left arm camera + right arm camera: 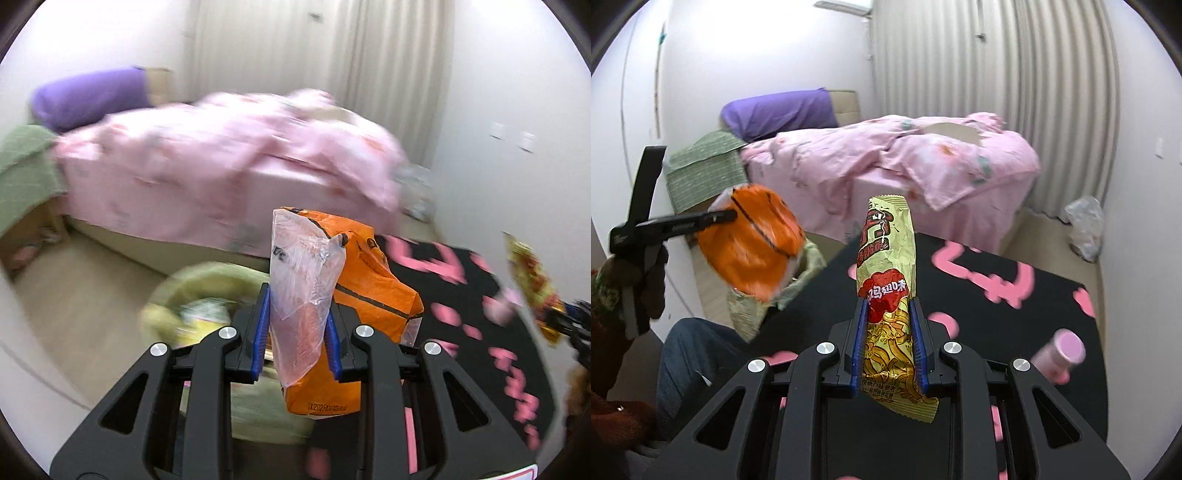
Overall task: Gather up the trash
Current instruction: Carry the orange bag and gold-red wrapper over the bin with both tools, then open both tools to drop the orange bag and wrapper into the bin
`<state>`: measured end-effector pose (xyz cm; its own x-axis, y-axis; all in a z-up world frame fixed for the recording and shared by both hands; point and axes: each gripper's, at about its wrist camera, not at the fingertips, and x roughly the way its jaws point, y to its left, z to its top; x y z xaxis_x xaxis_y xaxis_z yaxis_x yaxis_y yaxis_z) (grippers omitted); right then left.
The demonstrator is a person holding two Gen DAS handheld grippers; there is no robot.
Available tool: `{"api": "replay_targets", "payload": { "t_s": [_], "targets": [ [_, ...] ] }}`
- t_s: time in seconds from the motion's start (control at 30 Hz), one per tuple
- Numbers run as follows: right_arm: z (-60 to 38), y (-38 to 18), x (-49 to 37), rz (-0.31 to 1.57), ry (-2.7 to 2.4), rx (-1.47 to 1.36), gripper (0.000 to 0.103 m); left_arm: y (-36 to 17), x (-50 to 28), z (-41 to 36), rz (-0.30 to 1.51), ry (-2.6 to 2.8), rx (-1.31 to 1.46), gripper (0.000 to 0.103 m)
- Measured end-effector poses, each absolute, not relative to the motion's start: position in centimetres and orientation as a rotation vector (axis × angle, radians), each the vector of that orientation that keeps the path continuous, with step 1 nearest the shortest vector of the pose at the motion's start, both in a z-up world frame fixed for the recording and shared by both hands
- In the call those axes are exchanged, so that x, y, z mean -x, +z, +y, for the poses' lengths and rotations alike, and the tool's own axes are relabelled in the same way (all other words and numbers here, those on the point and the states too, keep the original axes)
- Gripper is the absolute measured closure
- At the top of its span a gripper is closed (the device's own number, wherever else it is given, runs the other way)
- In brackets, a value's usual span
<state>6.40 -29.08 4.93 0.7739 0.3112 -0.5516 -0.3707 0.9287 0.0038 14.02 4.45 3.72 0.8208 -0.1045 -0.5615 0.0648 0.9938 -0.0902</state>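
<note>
My left gripper (297, 310) is shut on an orange snack bag (369, 291) with a clear plastic flap, held upright between the blue pads. From the right wrist view the same orange bag (753, 243) hangs over a green-lined trash bin (809, 266). That bin (207, 284) shows blurred just left of my left gripper's fingers. My right gripper (886, 310) is shut on a yellow-green snack wrapper (886, 251) with a red label, standing up over the rug. The same wrapper (532, 280) appears at the right edge of the left wrist view.
A bed with a pink duvet (905, 158) and purple pillow (779, 110) fills the back. A black rug with pink shapes (1015, 280) covers the floor. A pink cylinder (1060, 354) lies on it. A white plastic bag (1086, 225) sits by the curtain. A person's jeans leg (690, 354) is at lower left.
</note>
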Motion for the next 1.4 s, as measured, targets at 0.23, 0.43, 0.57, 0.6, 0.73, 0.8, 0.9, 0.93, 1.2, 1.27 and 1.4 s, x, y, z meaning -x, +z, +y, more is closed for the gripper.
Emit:
{"api": "replay_targets", "payload": {
  "t_s": [0.23,0.43,0.57,0.6,0.73,0.8,0.9,0.93,1.2,1.27,1.4],
  "targets": [
    [-20.9,5.6,-12.0,0.595,0.529,0.191,0.081,1.1,-15.5,13.7,0.626,0.159,0.134,0.078],
    [-14.3,4.0,-17.5,0.621,0.622,0.274,0.081,-5.2,-17.8,13.7,0.796,0.136,0.135,0.078],
    [-11.3,2.1,-20.8,0.685,0.678,0.294,0.081,-8.4,-19.6,12.1,0.873,0.037,0.197,0.080],
    [-10.6,1.5,-21.4,0.701,0.684,0.316,0.081,-9.0,-20.1,11.9,0.885,0.007,0.226,0.080],
    [-8.3,-1.1,-23.2,0.762,0.690,0.384,0.081,-10.5,-22.1,11.2,0.915,-0.094,0.304,0.081],
    [-7.7,-2.4,-23.8,0.796,0.696,0.397,0.081,-10.6,-23.0,11.1,0.909,-0.096,0.284,0.081],
    [-6.3,-4.1,-25.0,0.850,0.728,0.408,0.081,-10.4,-23.9,12.5,0.902,-0.076,0.293,0.082],
    [-5.4,-4.8,-25.5,0.871,0.743,0.418,0.081,-10.3,-23.8,13.2,0.903,-0.061,0.294,0.082],
    [0.2,-9.4,-29.7,1.003,0.778,0.494,0.081,-11.0,-23.3,14.4,0.949,-0.075,0.276,0.081],
    [0.6,-10.1,-30.1,1.011,0.765,0.535,0.081,-11.2,-23.4,14.2,0.952,-0.088,0.271,0.081],
    [0.1,-10.3,-30.5,1.030,0.753,0.540,0.081,-11.4,-23.9,13.9,0.947,-0.100,0.282,0.081]
  ]
}}
